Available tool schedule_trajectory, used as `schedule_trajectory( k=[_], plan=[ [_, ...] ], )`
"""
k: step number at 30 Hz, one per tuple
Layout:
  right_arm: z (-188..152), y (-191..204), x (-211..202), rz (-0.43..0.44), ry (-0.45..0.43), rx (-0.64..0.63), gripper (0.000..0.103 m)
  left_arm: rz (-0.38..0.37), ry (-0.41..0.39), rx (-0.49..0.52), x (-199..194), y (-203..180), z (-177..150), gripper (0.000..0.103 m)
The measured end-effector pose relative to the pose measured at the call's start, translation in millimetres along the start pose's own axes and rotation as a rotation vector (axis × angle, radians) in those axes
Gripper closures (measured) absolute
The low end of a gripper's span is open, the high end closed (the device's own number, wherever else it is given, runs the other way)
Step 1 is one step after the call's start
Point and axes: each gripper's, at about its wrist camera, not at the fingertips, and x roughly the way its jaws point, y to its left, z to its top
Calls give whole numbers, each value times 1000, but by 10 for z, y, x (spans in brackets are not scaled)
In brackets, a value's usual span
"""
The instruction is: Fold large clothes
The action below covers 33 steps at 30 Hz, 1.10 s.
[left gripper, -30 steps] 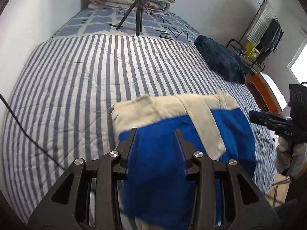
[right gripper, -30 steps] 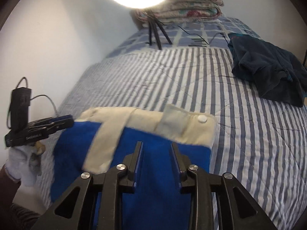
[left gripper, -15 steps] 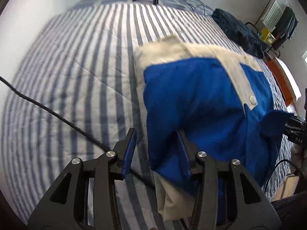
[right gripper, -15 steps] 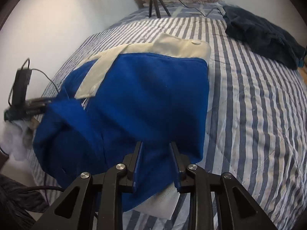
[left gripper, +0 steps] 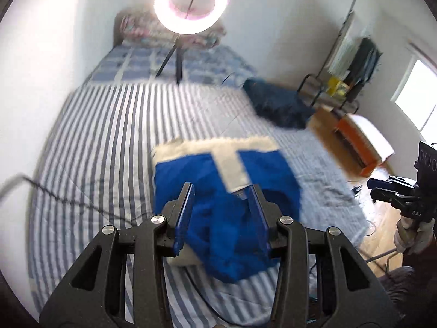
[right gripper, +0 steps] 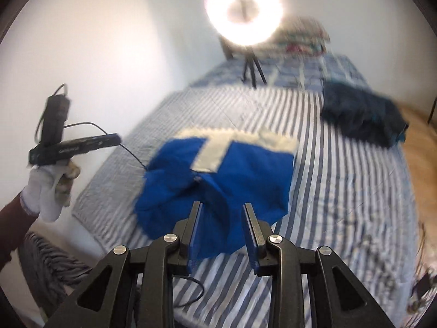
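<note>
Filling most of both views, the bed (left gripper: 95, 142) wears a blue-and-white striped quilt (right gripper: 341, 191). In the left wrist view the blue garment (left gripper: 226, 210) with its cream trim (left gripper: 232, 164) lies bunched on the quilt near the bed's close edge, just past the gripper fingers at about 6 o'clock of the frame. A dark navy garment (left gripper: 275, 104) sits well apart from it at 2 o'clock, near the bed's far right edge. A ring light (left gripper: 192, 0) on a tripod stands on the bed at 12 o'clock, with folded bedding (left gripper: 139, 27) behind it. A black cable (left gripper: 54, 194) trails across the stripes at 9 o'clock. The left gripper (left gripper: 222, 213) hangs above the blue cloth with its jaws spread apart and nothing held between them. The right gripper (right gripper: 222, 229) likewise shows parted jaws over the garment's near edge, gripping nothing. Both views are blurred by motion.
</note>
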Motion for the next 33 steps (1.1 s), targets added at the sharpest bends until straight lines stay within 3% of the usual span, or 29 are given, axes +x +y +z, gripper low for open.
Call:
schedule_trajectory(
  k=[7, 9, 13, 17, 21, 26, 29, 33],
  plan=[
    [153, 484, -1242, -18, -208, -108, 59, -25, -138, 64, -1214, -501, 275, 59],
    [185, 589, -1492, -16, -257, -125, 46, -37, -145, 62, -1447, -559, 323, 59],
    [220, 777, -1804, -19, -311, -167, 44, -61, -154, 52, -1771, -639, 381, 59],
    [203, 806, -1757, -24, -303, -170, 44, -52, -166, 66, -1845, -703, 343, 59],
    [147, 672, -1382, -17, -241, -153, 45, -120, -107, 12, -1539, -670, 153, 54],
    [80, 431, -754, 18, -151, -101, 45, -184, 6, -89, -762, -658, -317, 54],
    [70, 312, -344, 35, -87, -98, 45, -185, 42, -127, -290, -706, -626, 54],
    [86, 168, 135, 69, -19, -92, 45, -251, 104, -273, 391, -693, -983, 54]
  ],
)
